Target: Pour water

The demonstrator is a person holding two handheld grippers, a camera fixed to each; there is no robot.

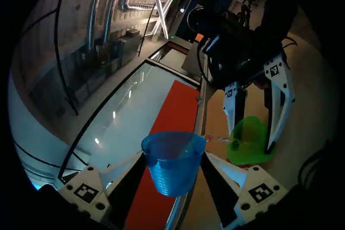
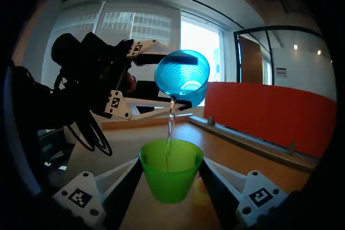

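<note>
My left gripper (image 1: 173, 161) is shut on a clear blue cup (image 1: 173, 162). In the right gripper view that blue cup (image 2: 182, 77) is tipped over, and a thin stream of water (image 2: 170, 126) falls from its rim. The water lands in a green cup (image 2: 170, 174), on which my right gripper (image 2: 170, 177) is shut. From the left gripper view, the green cup (image 1: 249, 141) hangs between the right gripper's white fingers (image 1: 282, 100), just beyond and right of the blue cup.
A wooden table (image 2: 241, 161) lies below both cups, with an orange-red divider panel (image 2: 276, 113) along its edge. Something small and yellow (image 2: 199, 191) sits behind the green cup. Black cables (image 2: 92, 133) and a person's dark sleeve (image 2: 39, 105) hang at the left. Windows stand behind.
</note>
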